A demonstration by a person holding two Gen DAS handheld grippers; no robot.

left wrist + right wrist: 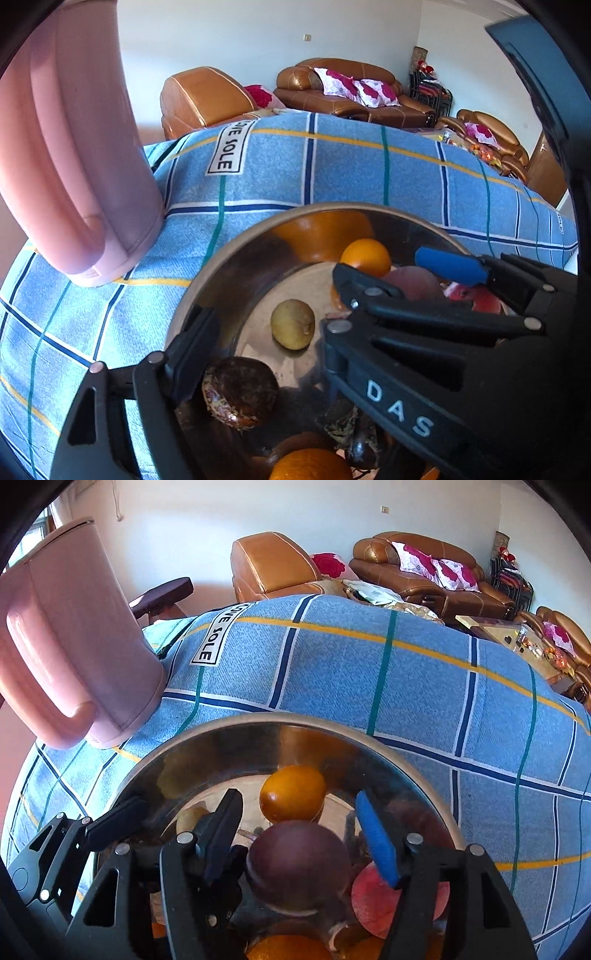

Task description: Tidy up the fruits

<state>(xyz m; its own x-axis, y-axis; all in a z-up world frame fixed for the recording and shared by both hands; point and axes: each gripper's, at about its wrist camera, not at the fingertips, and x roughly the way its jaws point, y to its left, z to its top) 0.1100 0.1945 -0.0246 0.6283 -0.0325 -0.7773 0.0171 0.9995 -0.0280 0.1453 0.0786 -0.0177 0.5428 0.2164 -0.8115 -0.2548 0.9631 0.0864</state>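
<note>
Fruits lie gathered in the steel bowl (229, 727) on the table, both tools spread and gripping nothing, the right tool (301, 834) straddling a dark purple fruit (297, 864); withdrawal should be straight up, lest fingers nudge neighbouring fruit.

The tabletop (424, 686) has a blue plaid cloth over it with a "SOLE" label near the far left corner. Sitting right on it: a pink jug (81, 635) by the left edge and a metal bowl (229, 725) at the near edge.
</note>
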